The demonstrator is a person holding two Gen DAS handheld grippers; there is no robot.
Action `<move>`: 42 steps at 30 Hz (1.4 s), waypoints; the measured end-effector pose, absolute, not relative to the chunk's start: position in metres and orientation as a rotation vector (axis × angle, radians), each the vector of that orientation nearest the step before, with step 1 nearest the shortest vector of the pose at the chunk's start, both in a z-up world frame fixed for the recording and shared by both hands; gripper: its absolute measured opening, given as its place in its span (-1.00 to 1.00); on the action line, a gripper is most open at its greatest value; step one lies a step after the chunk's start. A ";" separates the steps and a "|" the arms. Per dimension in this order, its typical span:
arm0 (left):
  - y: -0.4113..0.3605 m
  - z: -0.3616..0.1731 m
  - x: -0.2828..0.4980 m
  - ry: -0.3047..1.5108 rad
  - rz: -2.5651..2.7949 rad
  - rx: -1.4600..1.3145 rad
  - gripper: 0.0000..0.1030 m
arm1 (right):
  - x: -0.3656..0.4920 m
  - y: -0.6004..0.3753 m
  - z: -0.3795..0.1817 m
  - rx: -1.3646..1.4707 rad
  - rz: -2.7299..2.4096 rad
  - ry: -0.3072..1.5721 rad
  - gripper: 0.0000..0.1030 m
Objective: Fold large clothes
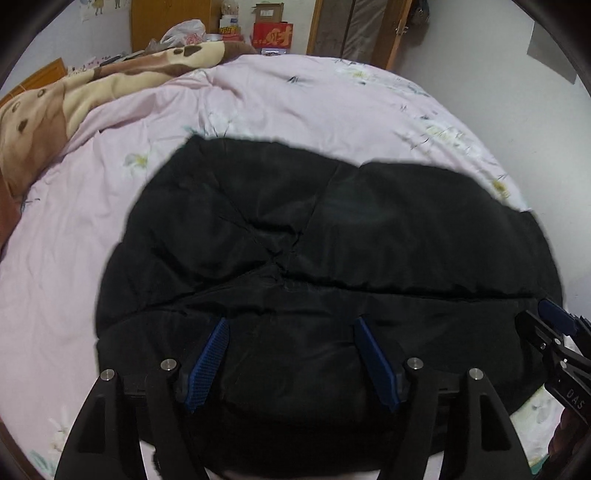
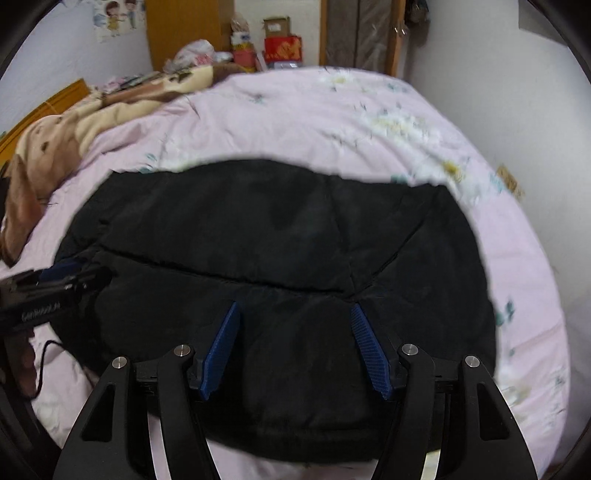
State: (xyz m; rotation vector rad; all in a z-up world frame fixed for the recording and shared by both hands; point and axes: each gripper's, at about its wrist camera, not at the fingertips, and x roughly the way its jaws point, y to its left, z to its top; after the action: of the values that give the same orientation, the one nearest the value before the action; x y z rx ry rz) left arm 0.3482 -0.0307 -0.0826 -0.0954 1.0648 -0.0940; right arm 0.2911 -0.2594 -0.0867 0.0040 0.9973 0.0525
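Black coat [image 1: 325,251] lies folded on the pink bed [image 1: 92,206].
Left gripper [image 1: 291,325] and right gripper [image 2: 293,308] gape wide, holding nothing; a side reads "DAS".

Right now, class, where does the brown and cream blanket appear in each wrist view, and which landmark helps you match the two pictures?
Left wrist view: the brown and cream blanket lies bunched at the upper left, along the far left edge of the pink quilt.
Right wrist view: the blanket is again at the upper left.
Shared landmark: the red box beyond the bed.
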 end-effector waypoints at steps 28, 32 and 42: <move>0.004 -0.059 0.408 1.031 -0.044 -0.118 0.47 | 0.324 -0.326 -0.065 0.027 -0.055 0.976 0.32; 0.023 -0.080 0.438 1.100 -0.004 -0.139 0.47 | 0.344 -0.348 -0.097 0.053 -0.062 1.067 0.32; 0.011 -0.139 0.450 1.215 0.003 -0.093 0.56 | 0.377 -0.341 -0.144 0.022 -0.078 1.219 0.38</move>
State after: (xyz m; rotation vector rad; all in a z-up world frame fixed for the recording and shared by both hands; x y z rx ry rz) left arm 0.4503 0.0115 -0.1389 -0.0935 1.2153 0.0033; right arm 0.3768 -0.3411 -0.1436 0.0216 1.2185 -0.0779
